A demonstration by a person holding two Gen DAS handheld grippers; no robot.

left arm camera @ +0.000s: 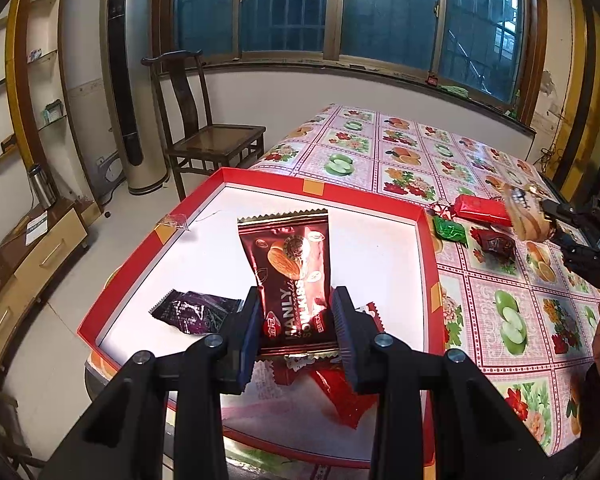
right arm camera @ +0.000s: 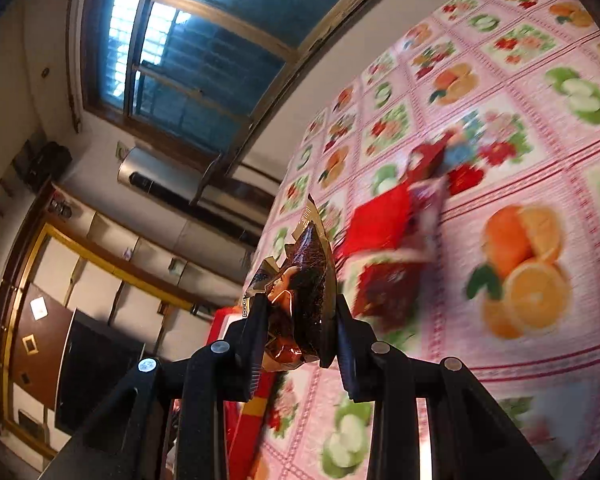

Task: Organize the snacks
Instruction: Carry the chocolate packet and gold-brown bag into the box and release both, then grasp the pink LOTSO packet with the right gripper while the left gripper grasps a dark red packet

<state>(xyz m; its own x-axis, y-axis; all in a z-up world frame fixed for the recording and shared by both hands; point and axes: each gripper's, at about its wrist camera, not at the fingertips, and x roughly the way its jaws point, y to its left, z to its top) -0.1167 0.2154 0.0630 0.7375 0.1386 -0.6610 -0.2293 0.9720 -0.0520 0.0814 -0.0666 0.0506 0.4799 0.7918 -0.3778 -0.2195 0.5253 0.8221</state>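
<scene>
My left gripper [left arm camera: 296,320] is shut on a dark red cookie packet [left arm camera: 292,272] and holds it over the red box [left arm camera: 332,192] with a white floor. A purple packet [left arm camera: 192,312] and red packets [left arm camera: 336,396] lie in the box. My right gripper [right arm camera: 300,332] is shut on a brown and gold snack packet [right arm camera: 300,280], lifted and tilted above the table. It also shows in the left wrist view [left arm camera: 530,218] at the right. On the cloth lie a red bar [left arm camera: 480,206], a green candy [left arm camera: 450,230] and a dark red packet [left arm camera: 496,244].
The table has a pink fruit-pattern cloth [left arm camera: 400,152]. A wooden chair [left arm camera: 208,136] and a tall air conditioner [left arm camera: 128,80] stand beyond the table's left end. Blurred red packets [right arm camera: 384,240] lie on the cloth in the right wrist view.
</scene>
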